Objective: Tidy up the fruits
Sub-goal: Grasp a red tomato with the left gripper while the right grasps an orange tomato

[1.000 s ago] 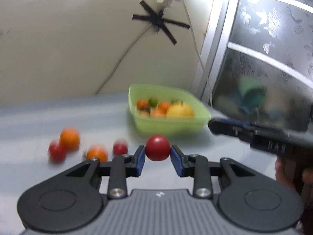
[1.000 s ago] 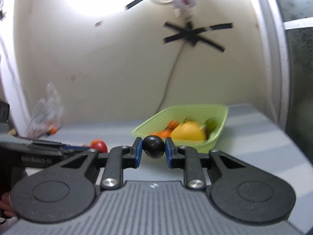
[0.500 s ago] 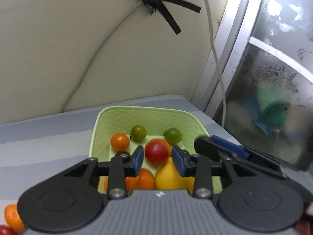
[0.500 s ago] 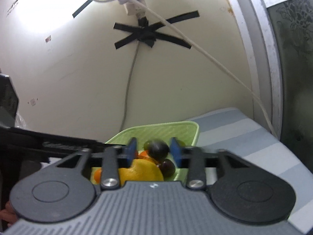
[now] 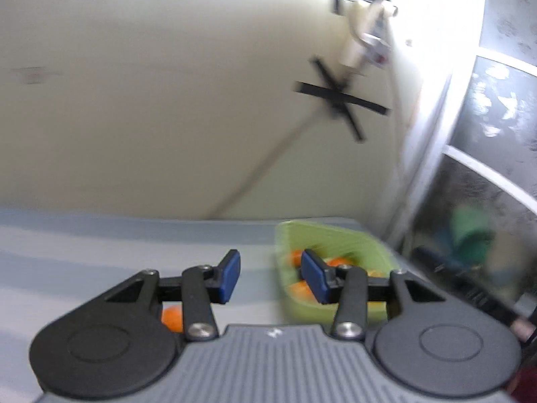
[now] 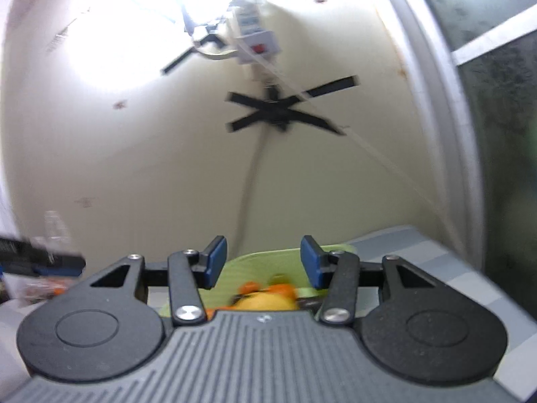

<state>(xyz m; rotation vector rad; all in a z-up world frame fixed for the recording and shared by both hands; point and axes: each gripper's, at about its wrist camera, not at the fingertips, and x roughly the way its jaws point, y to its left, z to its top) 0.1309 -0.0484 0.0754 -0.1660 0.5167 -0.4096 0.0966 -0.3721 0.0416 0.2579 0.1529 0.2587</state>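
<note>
Where the light-green plastic basket [image 5: 355,248] sits on the grey striped tabletop [image 5: 100,245], it lies beyond and to the right of the left gripper [image 5: 270,275], whose right blue-padded finger overlaps the basket's near-left wall. Orange round fruits [image 5: 335,262] show blurred inside it, just past that finger. One more orange fruit [image 5: 173,317] lies on the tabletop below the left finger, partly hidden by the black linkage. The left gripper's fingers [image 5: 230,275] stand wide apart with nothing between them.

From the right wrist view, the same green basket [image 6: 261,258] shows between and below the fingers [image 6: 214,265] of the right gripper [image 6: 263,263], which are likewise spread wide and hold nothing. A blurred yellow fruit [image 6: 268,302] and orange pieces [image 6: 250,287] lie in the basket just beneath the gap. At far left of that view, the other gripper's dark body [image 6: 37,258] reaches in, blurred. Black tape strips crossed [image 6: 285,110] on the cream wall [image 6: 134,168] hold a cable beyond the fingers, under a white power strip [image 6: 255,38].
</note>
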